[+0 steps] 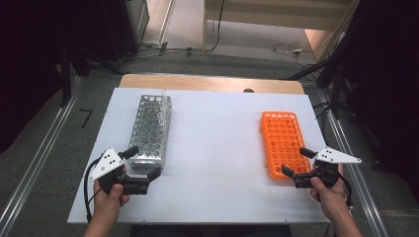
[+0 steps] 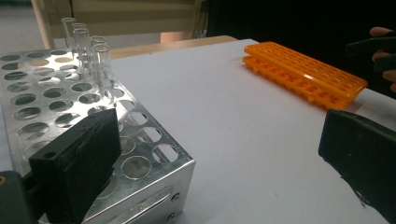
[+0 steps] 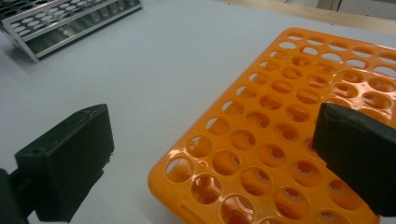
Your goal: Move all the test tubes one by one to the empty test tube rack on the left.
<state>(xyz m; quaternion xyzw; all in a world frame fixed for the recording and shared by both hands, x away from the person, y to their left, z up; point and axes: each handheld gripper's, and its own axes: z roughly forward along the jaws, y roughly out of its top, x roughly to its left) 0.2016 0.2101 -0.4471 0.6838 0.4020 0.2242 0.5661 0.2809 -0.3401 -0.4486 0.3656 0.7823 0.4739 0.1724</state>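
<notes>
White table [image 1: 217, 148]: glass tubes [image 2: 88, 51] sit in my metal rack [image 1: 150, 128] at 10 o'clock; orange rack [image 1: 281, 143] at 3 looks empty, so nothing seems transferred. My left gripper [image 1: 143, 163] and right gripper [image 1: 299, 163] both gape wide, holding nothing.

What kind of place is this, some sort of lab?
Probably a lab-style recording bench: a metal rack holding glass test tubes, an empty orange tube rack, and cables across the floor.

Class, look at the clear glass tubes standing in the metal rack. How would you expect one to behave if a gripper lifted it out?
Each test tube looks thin and clear, so it is probably fragile and light. Its smooth wall may slip between hard jaws. Being round, it would likely roll if laid on the table outside the metal rack.
</notes>
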